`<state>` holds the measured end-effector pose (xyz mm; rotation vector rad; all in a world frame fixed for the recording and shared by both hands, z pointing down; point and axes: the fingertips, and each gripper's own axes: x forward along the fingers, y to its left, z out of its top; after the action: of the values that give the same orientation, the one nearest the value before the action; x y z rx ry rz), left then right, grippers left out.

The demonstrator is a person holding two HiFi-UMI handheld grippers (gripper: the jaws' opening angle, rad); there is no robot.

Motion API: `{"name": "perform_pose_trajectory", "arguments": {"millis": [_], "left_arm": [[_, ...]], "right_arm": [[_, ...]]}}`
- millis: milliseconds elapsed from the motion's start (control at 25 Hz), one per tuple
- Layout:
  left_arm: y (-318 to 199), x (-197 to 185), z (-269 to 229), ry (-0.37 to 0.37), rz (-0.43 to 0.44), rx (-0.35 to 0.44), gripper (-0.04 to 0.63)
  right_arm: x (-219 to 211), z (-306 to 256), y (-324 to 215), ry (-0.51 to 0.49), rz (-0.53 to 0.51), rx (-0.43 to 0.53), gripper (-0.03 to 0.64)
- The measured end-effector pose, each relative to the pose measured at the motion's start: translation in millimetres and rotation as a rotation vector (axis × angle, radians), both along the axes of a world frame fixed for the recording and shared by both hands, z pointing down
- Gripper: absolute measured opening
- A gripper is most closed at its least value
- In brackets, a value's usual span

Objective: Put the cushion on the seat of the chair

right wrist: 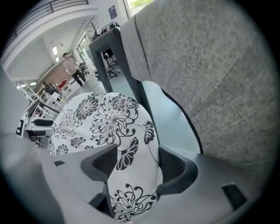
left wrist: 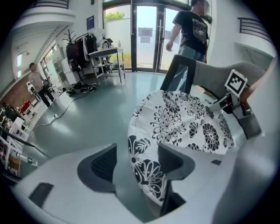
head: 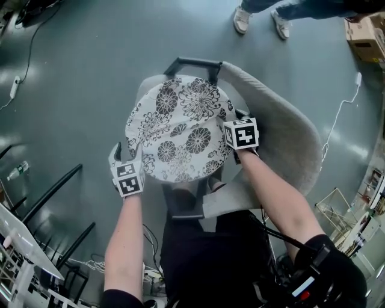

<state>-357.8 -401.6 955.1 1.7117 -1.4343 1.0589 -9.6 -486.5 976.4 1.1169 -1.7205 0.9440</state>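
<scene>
A round white cushion (head: pixel 180 129) with black flowers lies on the seat of a grey upholstered chair (head: pixel 289 144). My left gripper (head: pixel 127 157) is at the cushion's near left rim. In the left gripper view the cushion (left wrist: pixel 183 122) has its edge between the wide jaws of the left gripper (left wrist: pixel 138 164), with a gap on the left side. My right gripper (head: pixel 231 123) is at the cushion's right rim by the backrest (right wrist: pixel 210 65). The cushion's edge (right wrist: pixel 131 175) sits loosely between the spread jaws of the right gripper (right wrist: pixel 138 164).
A person's feet (head: pixel 258 18) stand beyond the chair, and a person (left wrist: pixel 190 30) shows by the glass doors. A cardboard box (head: pixel 367 36) is at the far right. Black frames (head: pixel 54 192) and cables lie on the grey floor to the left.
</scene>
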Motion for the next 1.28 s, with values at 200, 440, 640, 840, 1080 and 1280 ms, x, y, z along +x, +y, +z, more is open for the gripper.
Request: {"name": "perform_pose_trajectory", "arguments": {"millis": [200,440,640,840,1080,1280], "left_arm": [[5,15,-36,0.029,-0.008,0.069,0.282],[1,37,-93,0.061,-0.020,0.205,0.262],[3,58,-162,0.164,-0.044,0.343,0.177],[27,94,-238,0.256,-0.019,0.489,0.067],[51,116,-308,0.331,-0.047,0.578,0.011],[69,131,-373,0.412,-0.078,0.662,0.009]], "right_arm": [[-12,-28,8,-0.059,-0.005,0.026,0.319],[-24,-80,-2,-0.126,-0.047,0.139,0.316],[-37,-145,-8,-0.266,-0.049,0.218,0.232],[-39,-215,6,-0.390,-0.100,0.269,0.116],[-29,-289,32,-0.511,-0.133,0.335,0.058],[-21,-352,46,-0.576,-0.173,0.404,0.038]]}}
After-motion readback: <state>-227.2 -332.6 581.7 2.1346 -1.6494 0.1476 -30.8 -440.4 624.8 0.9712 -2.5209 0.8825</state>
